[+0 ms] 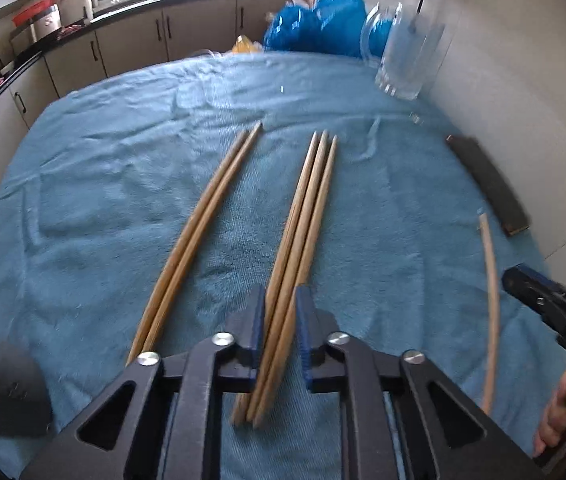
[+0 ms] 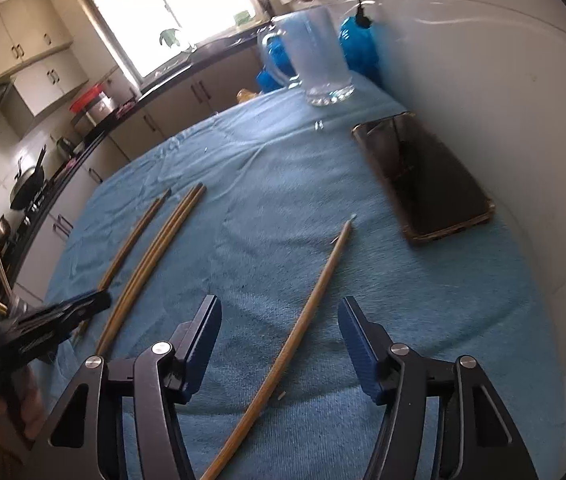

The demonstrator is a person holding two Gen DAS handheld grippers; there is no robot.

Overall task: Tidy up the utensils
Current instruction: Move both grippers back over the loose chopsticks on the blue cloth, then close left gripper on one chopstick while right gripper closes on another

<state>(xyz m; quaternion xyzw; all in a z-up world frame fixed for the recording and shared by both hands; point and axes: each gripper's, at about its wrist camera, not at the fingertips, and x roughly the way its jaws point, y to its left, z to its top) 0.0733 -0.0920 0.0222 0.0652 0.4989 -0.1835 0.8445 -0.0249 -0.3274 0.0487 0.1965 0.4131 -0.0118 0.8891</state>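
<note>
Blue towel (image 1: 103,200) covers the desk; left claw (image 1: 281,320) is clamped on three chopsticks (image 1: 311,184). Right claw (image 2: 279,344), apart, should centre over the single chopstick (image 2: 315,292) before closing.

A blue towel (image 2: 403,320) is covering the table, with a dark phone (image 2: 423,180) lying on it close to the white wall (image 2: 503,100) and an empty glass mug (image 2: 319,60) standing upright near the far edge. Behind the mug, a blue bag (image 1: 315,24) is sitting past the table's end. Daylight is pouring through a window (image 2: 171,12) over a dark counter (image 2: 203,56) lined with pale cabinets (image 1: 131,40), where a steel pot with a red lid (image 1: 41,18) is resting.
</note>
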